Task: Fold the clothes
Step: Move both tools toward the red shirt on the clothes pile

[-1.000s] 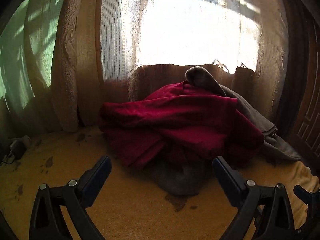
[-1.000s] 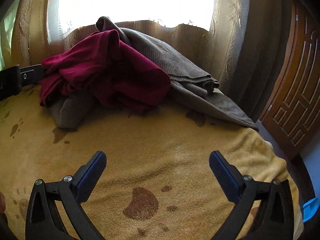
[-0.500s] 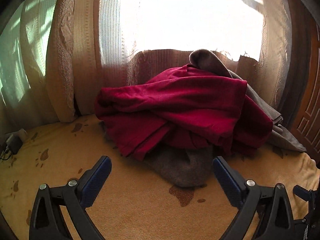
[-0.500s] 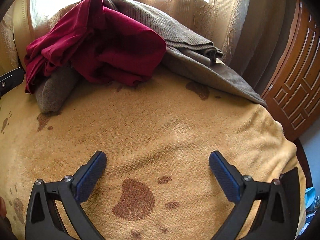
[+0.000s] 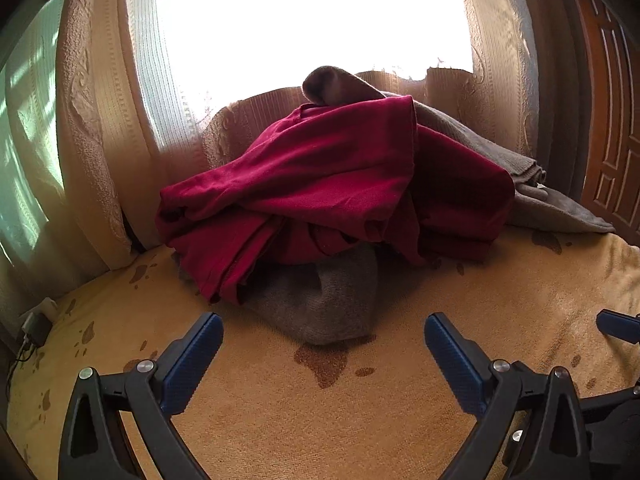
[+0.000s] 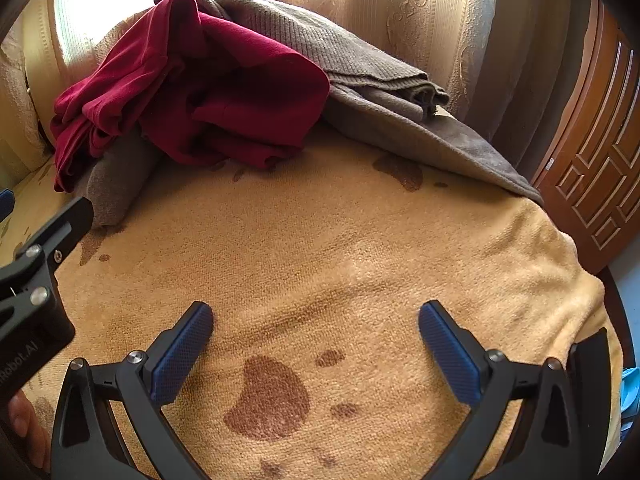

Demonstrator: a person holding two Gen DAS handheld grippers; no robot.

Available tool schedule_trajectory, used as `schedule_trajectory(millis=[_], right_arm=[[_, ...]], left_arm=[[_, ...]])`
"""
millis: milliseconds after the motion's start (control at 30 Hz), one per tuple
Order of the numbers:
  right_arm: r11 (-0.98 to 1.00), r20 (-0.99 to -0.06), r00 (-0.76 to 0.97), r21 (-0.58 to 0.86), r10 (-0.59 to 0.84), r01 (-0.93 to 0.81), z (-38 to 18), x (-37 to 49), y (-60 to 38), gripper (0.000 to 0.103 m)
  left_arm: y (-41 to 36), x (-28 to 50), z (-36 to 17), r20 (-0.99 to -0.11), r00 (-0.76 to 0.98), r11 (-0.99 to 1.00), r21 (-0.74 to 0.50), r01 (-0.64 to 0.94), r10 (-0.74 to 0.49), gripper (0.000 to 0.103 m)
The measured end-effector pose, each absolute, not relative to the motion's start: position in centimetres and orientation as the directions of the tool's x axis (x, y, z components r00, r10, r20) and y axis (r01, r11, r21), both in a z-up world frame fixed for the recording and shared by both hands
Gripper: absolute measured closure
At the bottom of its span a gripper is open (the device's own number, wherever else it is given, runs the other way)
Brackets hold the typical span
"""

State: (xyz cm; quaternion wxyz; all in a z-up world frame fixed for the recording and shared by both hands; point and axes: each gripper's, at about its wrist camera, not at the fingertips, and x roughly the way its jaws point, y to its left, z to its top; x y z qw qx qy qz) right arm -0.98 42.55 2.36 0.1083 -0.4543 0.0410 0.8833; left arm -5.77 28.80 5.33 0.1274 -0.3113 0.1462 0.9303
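Crumpled red garment (image 5: 332, 184) drapes ribbed grey knit (image 6: 320, 40).

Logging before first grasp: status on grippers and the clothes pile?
Left gripper open, empty. Right gripper open, empty. Red garment heaped on grey garment, unfolded, untouched. Nothing between either gripper and the pile.

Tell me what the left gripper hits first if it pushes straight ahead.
Likely the grey garment poking out under the red garment; it lies nearest, centred ahead of the open left gripper. Depth is uncertain through the fisheye.
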Motion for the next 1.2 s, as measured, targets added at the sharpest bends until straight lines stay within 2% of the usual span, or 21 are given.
schedule_trajectory(millis=[567, 667, 833, 967, 1033, 1200], right_arm=[[-0.968, -0.812, -0.56, -0.026, 0.167, -0.251, 2.3, -1.9, 42.8, 0.0], [-0.952, -0.783, -0.576, -0.066, 0.235, -0.298, 3.0, -1.2, 42.6, 0.0], [-0.889, -0.546, -0.704, -0.221, 0.453, -0.401, 8.4, 2.5, 40.3, 0.0], [-0.843, -0.393, -0.748, -0.304, 0.535, -0.443, 12.4, 3.4, 39.0, 0.0], [-0.83, -0.345, -0.76, -0.324, 0.55, -0.454, 13.7, 4.1, 38.0, 0.0], [-0.841, -0.318, -0.785, -0.308, 0.532, -0.445, 15.3, 3.9, 38.2, 0.0]], left_arm=[[27.2, -7.8, 4.0, -0.722, -0.678, -0.954, 0.087, -0.288, 0.139, 0.0], [26.7, -7.4, 5.0, -0.713, -0.685, -0.957, 0.071, -0.281, 0.148, 0.0], [26.8, -5.6, 7.7, -0.637, -0.755, -0.951, 0.107, -0.29, 0.158, 0.0], [26.7, -4.4, 9.8, -0.58, -0.8, -0.951, 0.135, -0.279, 0.152, 0.0], [26.4, -3.9, 11.0, -0.557, -0.817, -0.953, 0.139, -0.269, 0.15, 0.0], [24.9, -2.9, 13.9, -0.503, -0.851, -0.962, 0.123, -0.246, 0.153, 0.0]])
